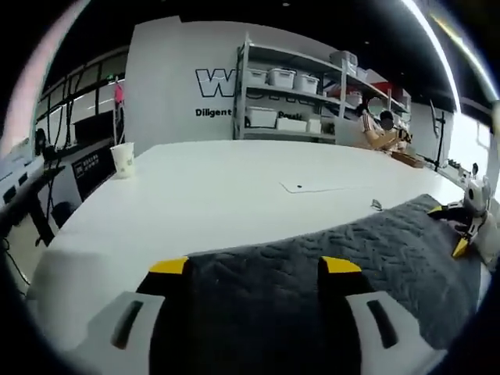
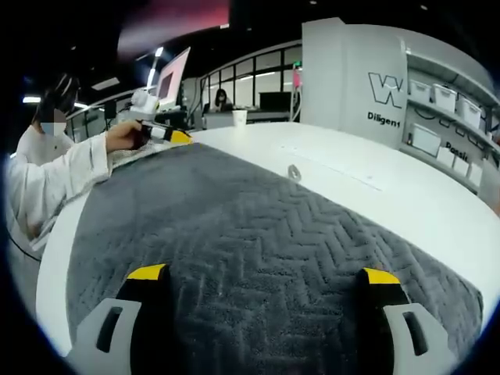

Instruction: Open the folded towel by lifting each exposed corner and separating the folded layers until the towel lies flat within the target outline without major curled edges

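two grippers are seen at opposite ends of a grey towel [image 2: 258,234] that is spread over a white table [image 1: 203,195]. in the left gripper view, the left gripper [image 1: 254,269] is set low at the near edge of the cloth, its yellow-tipped jaws standing wide apart with the towel lying between them; whether any fabric is actually pinched cannot be told, and it reads as open. the right gripper [image 1: 466,215] is seen at the far right end of the towel in this view, down by the cloth's corner.

in the right gripper view, the right gripper [image 2: 262,277] is likewise held with its jaws spread wide, the herringbone weave lying between and under them, nothing visibly clamped. the left gripper [image 2: 160,133] is seen at the far end, held in a person's hand [image 2: 125,137] with a white sleeve [image 2: 58,176] behind it.

the towel is judged to be largely opened out already: it lies as one long sheet, and no thick folded stack is visible. the two grippers are probably kept at opposite ends so that the cloth can be tensioned and smoothed. a faint line on the table beyond the towel may be part of the target outline, though this is too thin to confirm. a paper cup [image 1: 123,158] stands well apart near the table's far corner.
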A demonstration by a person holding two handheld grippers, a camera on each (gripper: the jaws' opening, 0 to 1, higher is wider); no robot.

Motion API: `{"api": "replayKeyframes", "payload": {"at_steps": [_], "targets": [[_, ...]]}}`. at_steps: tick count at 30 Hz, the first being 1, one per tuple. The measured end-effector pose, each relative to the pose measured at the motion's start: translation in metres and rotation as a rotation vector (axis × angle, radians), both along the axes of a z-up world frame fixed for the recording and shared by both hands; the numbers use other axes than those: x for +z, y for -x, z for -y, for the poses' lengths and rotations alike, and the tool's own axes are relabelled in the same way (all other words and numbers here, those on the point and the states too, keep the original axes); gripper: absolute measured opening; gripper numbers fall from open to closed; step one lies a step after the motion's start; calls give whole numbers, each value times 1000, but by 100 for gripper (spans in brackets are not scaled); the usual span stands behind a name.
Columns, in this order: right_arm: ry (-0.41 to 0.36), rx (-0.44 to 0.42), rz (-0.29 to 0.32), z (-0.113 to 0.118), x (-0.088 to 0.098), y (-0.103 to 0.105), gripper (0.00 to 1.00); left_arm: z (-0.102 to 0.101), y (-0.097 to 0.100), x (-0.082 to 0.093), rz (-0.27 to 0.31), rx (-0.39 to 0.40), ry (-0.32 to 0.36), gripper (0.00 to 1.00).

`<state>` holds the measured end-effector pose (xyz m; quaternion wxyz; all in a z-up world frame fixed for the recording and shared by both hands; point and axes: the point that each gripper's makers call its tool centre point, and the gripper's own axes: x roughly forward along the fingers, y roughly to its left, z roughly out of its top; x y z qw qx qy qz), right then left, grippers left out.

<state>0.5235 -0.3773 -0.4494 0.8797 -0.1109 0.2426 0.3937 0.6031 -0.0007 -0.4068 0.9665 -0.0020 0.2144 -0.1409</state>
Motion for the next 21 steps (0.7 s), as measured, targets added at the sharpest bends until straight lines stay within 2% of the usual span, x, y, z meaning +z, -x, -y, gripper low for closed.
{"api": "replayKeyframes", "payload": {"at_steps": [2,6,11,14,18,21], "targets": [[0,0,0,0,0,0,99,3,21,2,2,-13,7,67],[0,0,0,0,0,0,99,6,48,5,12,-31,-4,68],[-1,0,1,0,0,0,99,8,89,16,48,-36,-27,70],[-1,0,1,0,0,0,99,7,113,15,44,-55,-42,72],[-1,0,2,0,0,0,99,9,139,8,24,-80,-34,79],[-2,0,2,0,0,0,99,4,155,4,18,-75,-37,77]]}}
